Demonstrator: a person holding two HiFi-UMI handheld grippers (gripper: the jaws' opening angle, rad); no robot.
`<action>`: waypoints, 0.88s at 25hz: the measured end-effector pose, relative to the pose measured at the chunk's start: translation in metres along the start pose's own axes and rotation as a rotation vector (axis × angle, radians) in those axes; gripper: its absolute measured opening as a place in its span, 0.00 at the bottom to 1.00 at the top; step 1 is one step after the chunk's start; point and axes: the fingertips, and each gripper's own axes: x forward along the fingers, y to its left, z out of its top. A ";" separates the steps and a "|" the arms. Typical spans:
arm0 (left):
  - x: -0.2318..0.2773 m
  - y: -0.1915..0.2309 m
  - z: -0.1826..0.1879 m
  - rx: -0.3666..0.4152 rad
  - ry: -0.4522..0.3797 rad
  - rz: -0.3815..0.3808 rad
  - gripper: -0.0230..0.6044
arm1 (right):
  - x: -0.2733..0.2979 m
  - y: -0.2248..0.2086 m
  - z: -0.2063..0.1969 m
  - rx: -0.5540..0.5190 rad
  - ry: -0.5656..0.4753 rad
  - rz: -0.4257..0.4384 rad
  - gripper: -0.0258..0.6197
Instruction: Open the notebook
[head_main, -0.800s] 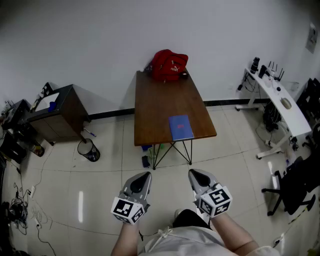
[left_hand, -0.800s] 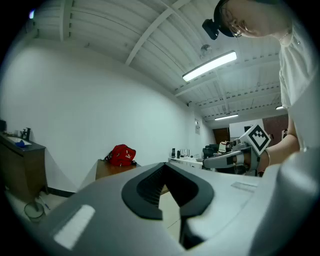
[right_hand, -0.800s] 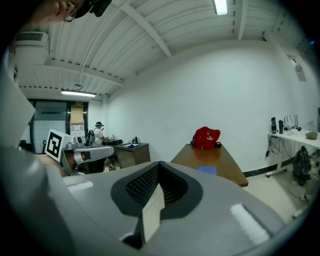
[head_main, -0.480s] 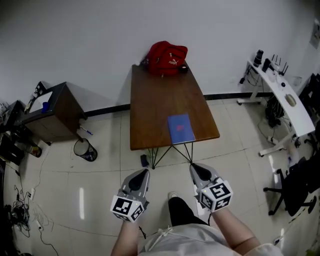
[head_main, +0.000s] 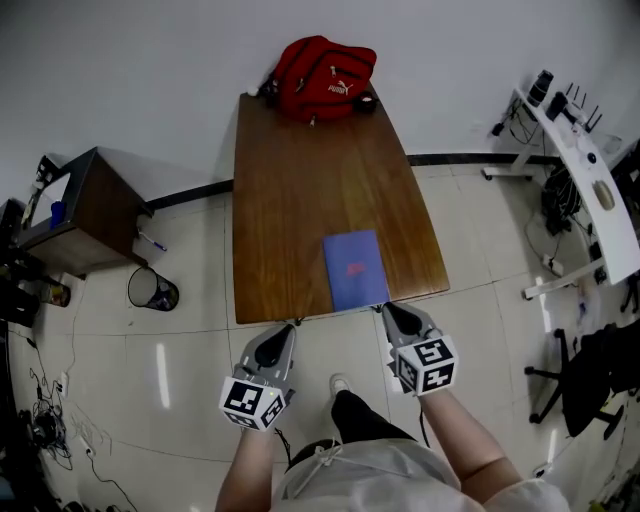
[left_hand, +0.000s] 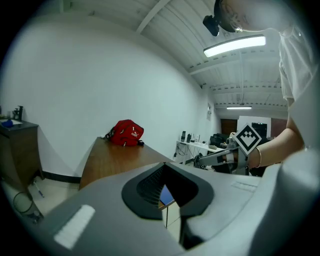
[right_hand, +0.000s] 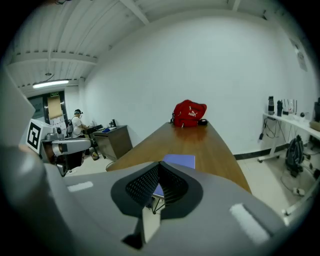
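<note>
A brown wooden desk (head_main: 290, 200) stood with one short end against a white wall. A blue notebook (head_main: 354, 270) lay flat and closed on it, with a small red mark on its cover. It was on the right half of the desk, and its near end reached the edge closest to the person. At the far end of the desk, by the wall, sat a red bag (head_main: 325, 65). The person held both tools low in front of the desk, over the tiled floor (head_main: 480, 320). The left tool (head_main: 287, 328) pointed at the desk's near edge, a little to the left of the notebook. Its two jaws were pressed together with nothing between them. The right tool (head_main: 391, 311) pointed at the notebook's near right corner and was close to it. Its jaws were pressed together too, and they held nothing. The tools were apart from each other, one on each side of the person's shoe (head_main: 340, 384). To the left of the desk stood a dark cabinet (head_main: 75, 205) and a round black bin (head_main: 152, 289). Far to the right was a long white table (head_main: 590, 190).
</note>
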 end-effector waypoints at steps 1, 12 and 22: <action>0.010 0.006 -0.004 -0.009 0.016 -0.002 0.05 | 0.011 -0.008 -0.006 0.015 0.030 0.006 0.05; 0.069 0.038 -0.075 -0.169 0.161 -0.007 0.05 | 0.082 -0.080 -0.094 0.097 0.269 -0.093 0.14; 0.092 0.037 -0.085 -0.248 0.166 -0.047 0.05 | 0.090 -0.084 -0.122 0.089 0.321 -0.149 0.13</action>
